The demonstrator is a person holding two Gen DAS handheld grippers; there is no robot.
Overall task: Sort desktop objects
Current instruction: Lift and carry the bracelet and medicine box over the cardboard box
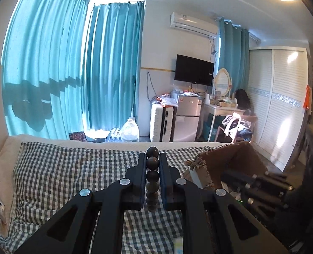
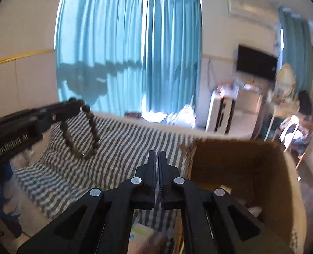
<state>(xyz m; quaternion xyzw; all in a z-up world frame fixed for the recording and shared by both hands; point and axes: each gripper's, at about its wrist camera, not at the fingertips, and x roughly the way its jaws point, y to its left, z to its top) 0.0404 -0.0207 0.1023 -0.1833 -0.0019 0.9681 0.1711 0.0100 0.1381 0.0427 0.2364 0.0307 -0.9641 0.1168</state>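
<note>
The left gripper (image 1: 152,158) sits nearest the left wrist camera, its fingers (image 1: 141,169) drawn almost together and clamped on a string of dark round beads (image 1: 152,164). The beads stand in a column between the pads, one bead showing past the tips. From the right wrist view the same string hangs as a loop (image 2: 86,133) below the left gripper (image 2: 75,103), clear of the bed and above its checked cover (image 2: 124,139).

The right gripper (image 2: 157,156) has its fingers (image 2: 151,165) fully closed, pad against pad, with nothing between them. It is held above the near edge of the bed, just left of the box.

An open cardboard box (image 2: 283,182) stands at the right-hand edge of the bed, its left wall torn and ragged along the top. Its contents are only partly visible: a pale object lies on the floor of the box near the right wall (image 2: 255,209), and a light strip shows near the left wall; neither can be identified. In the left wrist view the box (image 1: 230,160) appears to the right of the left gripper, with the right gripper's dark body (image 1: 262,190) across its opening.

A small pale packet (image 2: 141,235) lies on the cover below the right gripper, blurred.
</note>
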